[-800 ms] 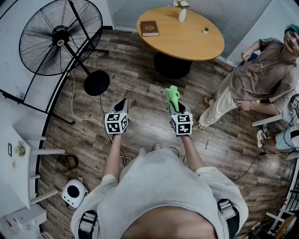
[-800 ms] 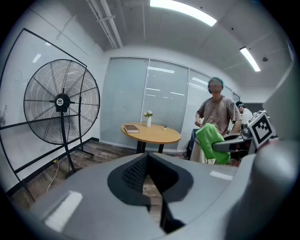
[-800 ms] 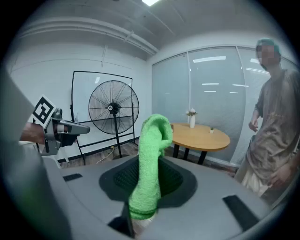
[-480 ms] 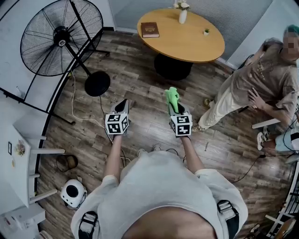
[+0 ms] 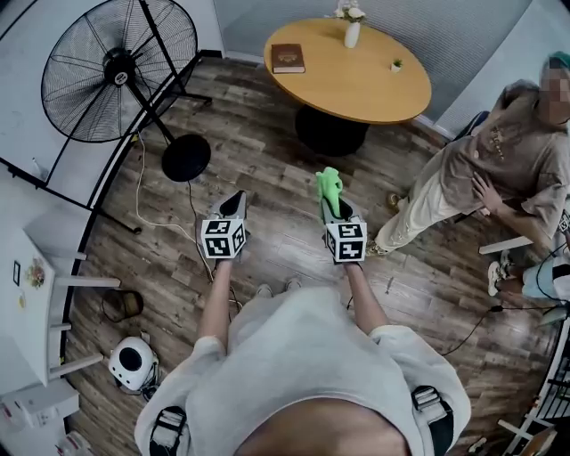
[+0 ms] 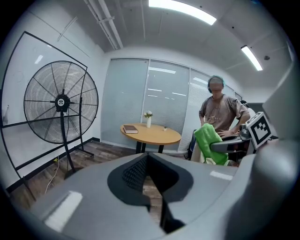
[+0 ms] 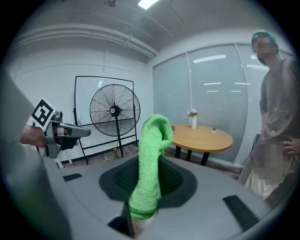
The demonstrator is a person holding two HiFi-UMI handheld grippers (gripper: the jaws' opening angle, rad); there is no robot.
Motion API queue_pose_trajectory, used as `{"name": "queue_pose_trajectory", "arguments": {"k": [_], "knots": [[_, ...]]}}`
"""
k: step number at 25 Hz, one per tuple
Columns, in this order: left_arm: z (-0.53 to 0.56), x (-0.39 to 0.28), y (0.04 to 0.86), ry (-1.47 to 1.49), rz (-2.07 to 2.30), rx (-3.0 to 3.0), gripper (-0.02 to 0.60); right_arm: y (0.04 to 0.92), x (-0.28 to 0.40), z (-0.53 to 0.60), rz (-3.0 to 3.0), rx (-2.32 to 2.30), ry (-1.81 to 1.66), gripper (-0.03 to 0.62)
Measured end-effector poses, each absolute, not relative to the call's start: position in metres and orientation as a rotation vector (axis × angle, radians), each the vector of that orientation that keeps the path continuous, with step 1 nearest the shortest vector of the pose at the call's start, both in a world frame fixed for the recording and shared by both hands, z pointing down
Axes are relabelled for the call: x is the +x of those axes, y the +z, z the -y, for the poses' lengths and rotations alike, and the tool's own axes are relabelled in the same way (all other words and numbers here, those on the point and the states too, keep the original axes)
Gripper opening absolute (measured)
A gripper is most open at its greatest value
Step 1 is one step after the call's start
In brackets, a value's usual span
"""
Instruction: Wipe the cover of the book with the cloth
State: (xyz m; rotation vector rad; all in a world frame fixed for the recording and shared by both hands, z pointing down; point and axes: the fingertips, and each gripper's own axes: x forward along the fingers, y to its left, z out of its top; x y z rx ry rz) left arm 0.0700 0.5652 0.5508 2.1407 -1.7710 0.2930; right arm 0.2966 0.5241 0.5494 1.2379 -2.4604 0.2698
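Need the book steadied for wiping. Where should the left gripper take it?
Probably the book edge nearest the table rim, coming in level from the fan side: it lies flat, so only its thin edges offer the left gripper a pinch.

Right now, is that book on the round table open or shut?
Shut. The book lies flat on the table, brown cover up, no pages showing.

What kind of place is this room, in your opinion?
Probably an office meeting room or lounge. A round table with a book on it stands before glass walls, a large standing fan is on the wooden floor, and long strip lights cross the ceiling.
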Motion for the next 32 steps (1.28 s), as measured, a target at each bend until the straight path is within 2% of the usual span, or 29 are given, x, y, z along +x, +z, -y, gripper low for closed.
{"name": "queue_pose_trajectory", "arguments": {"k": [17,32], "knots": [[-0.533,0.084,0.572,0.3,1.762,2.111,0.008,0.571,0.306,-0.49,2.45,1.203,0.282,0.101],[-0.428,0.052,0.586,0.28,1.73,2.121,0.008,0.58,0.271,-0.391,2.424,1.205,0.265,0.101]]}}
